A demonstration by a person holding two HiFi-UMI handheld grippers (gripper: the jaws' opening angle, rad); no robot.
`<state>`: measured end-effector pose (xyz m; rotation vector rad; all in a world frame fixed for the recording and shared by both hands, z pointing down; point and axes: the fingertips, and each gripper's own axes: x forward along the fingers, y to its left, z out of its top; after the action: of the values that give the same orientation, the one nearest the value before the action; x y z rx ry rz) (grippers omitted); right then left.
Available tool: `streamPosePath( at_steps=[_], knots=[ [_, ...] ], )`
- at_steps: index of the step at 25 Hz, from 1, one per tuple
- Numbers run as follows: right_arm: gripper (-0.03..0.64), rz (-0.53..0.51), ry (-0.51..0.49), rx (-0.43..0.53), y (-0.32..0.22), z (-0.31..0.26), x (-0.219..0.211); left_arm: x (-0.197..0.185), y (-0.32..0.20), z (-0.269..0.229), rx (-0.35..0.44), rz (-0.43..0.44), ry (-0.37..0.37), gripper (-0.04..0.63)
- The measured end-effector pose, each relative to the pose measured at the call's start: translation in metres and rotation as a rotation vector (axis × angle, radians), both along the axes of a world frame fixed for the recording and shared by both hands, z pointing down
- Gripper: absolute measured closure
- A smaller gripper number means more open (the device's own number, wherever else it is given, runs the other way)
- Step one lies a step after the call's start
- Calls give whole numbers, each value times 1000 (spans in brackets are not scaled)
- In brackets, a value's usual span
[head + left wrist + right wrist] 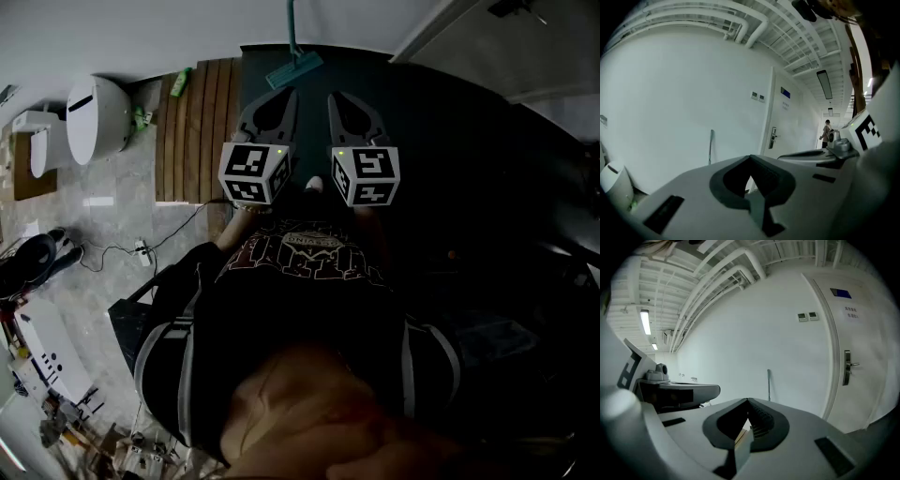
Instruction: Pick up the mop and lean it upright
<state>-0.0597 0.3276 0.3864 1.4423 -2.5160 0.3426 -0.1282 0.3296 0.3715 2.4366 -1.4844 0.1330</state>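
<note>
White wall (141,37) at the far side, dark flooring (450,141) running from it to the near edge, with a strip of wooden slats (192,131) and pale tile off to the left. Against that wall, the mop (293,67): teal head down on the flooring, thin handle rising up the wall, well apart from both grippers. Looks leaned upright already, so probably little left to do. Could slip sideways along the smooth wall if the head sits too close under the handle. Could also tip toward the near side if nudged by a returning gripper. At far left, a white rounded bin (97,117), lid down, contents hidden. Nearest the body, left gripper (277,97) and right gripper (343,99) side by side, jaws of each pressed together on nothing.
</note>
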Motion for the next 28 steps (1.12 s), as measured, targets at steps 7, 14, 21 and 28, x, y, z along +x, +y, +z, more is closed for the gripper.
streamPosePath(
  at_steps=[7, 14, 21, 28],
  knots=[
    [597, -20, -16, 4, -2, 0, 11, 14, 1, 2, -4, -10, 4, 549],
    [597, -51, -18, 1, -1, 1, 17, 22, 4, 3, -6, -39, -1, 549],
    [597, -70, -18, -7, -3, 5, 20, 25, 5, 8, -17, -57, 1, 549],
    [597, -69, -7, -13, -16, 10, 15, 20, -8, 12, -23, -52, 14, 549]
  ],
)
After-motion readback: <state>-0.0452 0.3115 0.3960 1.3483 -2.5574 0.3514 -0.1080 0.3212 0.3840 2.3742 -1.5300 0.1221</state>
